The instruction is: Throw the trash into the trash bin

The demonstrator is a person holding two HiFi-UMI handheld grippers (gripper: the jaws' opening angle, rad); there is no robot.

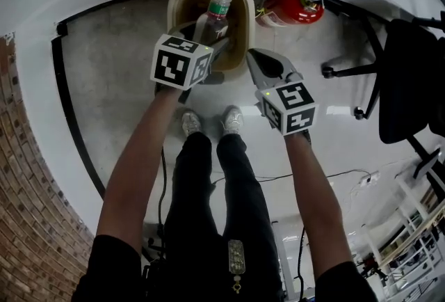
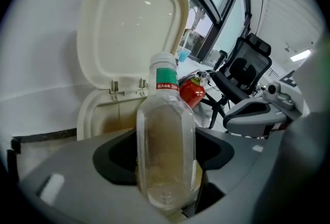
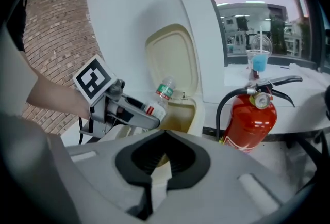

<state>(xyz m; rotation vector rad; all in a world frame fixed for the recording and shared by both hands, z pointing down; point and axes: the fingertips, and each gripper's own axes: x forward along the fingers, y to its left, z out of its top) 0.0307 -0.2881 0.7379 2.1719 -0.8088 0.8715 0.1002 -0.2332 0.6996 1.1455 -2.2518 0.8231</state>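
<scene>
Over grey concrete floor (image 1: 111,71), our left gripper (image 2: 166,176) clamps the clear green-labelled plastic bottle (image 2: 166,140) above the open cream plastic bin (image 1: 243,22) at twelve o'clock, right gripper (image 3: 164,138) closed empty; we should release next.

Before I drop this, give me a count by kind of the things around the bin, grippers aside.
Plastic bottle: 1
Trash bin: 1
Fire extinguisher: 1
Office chair: 1
Cup of blue drink: 1
Total: 5
</scene>
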